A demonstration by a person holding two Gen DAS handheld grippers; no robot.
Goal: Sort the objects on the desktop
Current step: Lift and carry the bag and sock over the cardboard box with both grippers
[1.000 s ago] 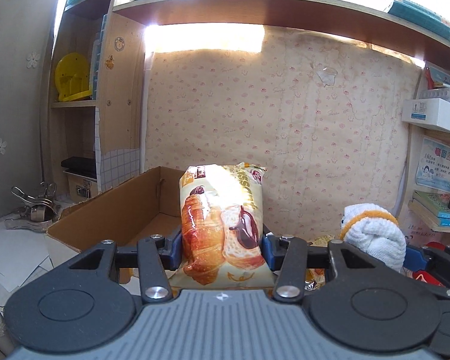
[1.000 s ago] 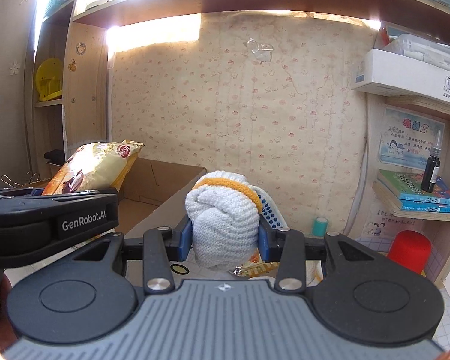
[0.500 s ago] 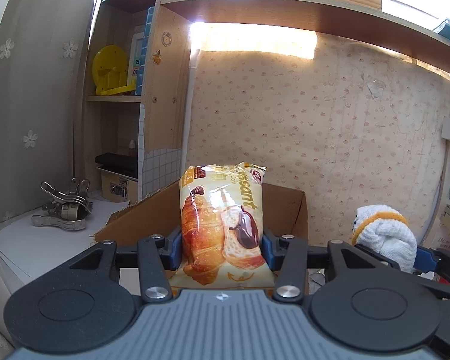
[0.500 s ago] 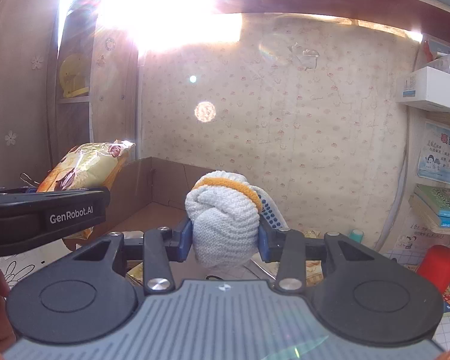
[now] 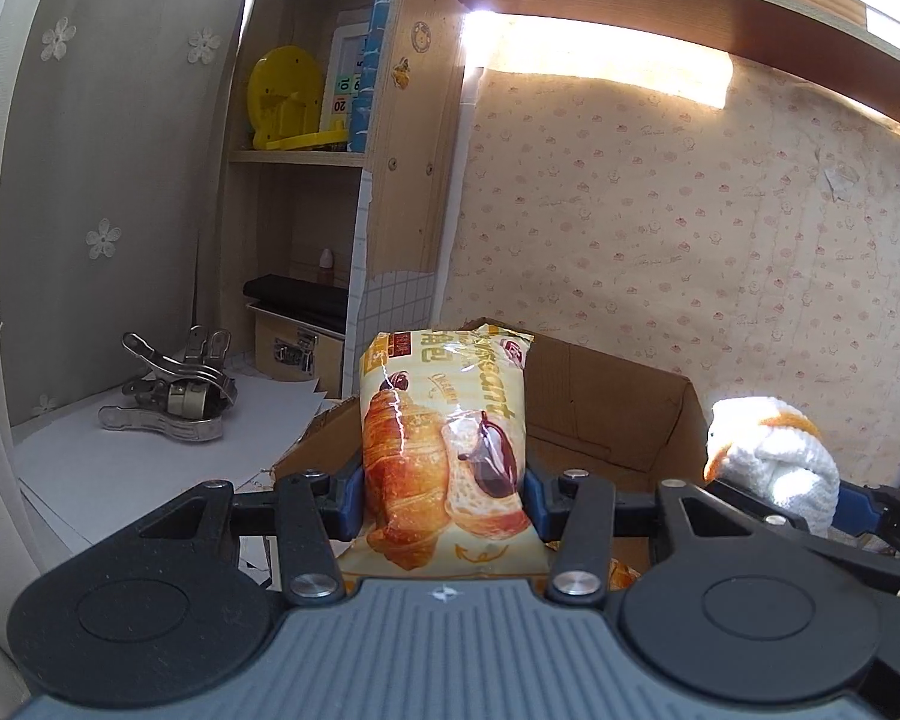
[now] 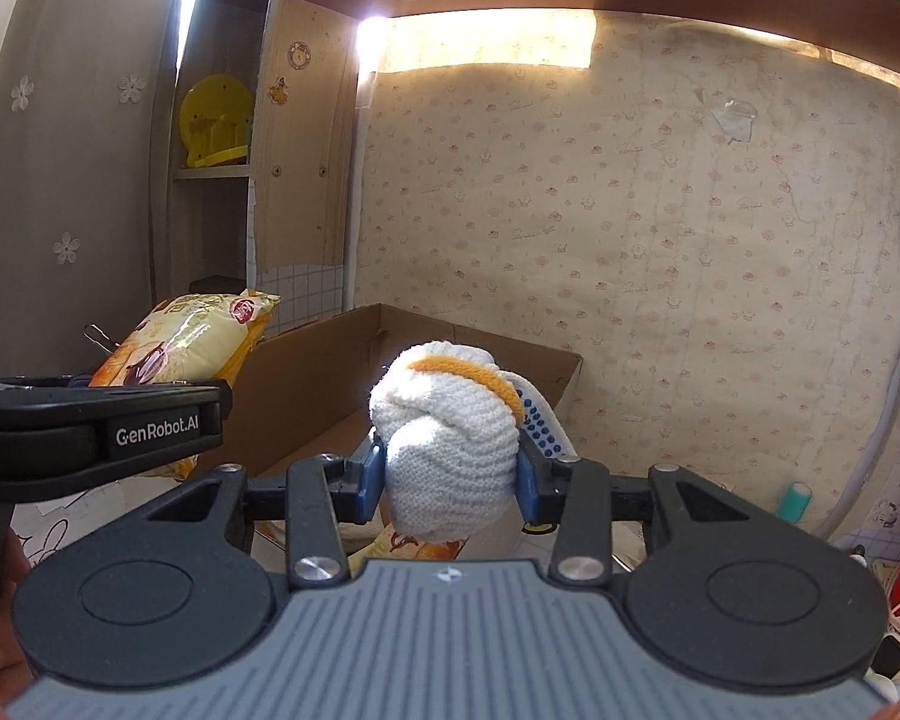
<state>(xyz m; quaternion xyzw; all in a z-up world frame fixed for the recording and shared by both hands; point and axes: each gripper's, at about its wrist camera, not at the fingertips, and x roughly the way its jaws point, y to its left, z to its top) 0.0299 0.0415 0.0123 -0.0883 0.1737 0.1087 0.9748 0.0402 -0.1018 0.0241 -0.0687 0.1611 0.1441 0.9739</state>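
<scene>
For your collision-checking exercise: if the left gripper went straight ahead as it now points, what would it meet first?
Probably the cardboard box: its open top lies just beyond the croissant packet held in the left gripper. Depth is uncertain.

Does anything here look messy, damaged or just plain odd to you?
A few things. The wallpaper is stained, with a torn scrap of tape stuck on it. The cardboard box has a ragged, torn front-left edge. Otherwise the croissant packet and the rolled white glove sit squarely in their grippers.
</scene>
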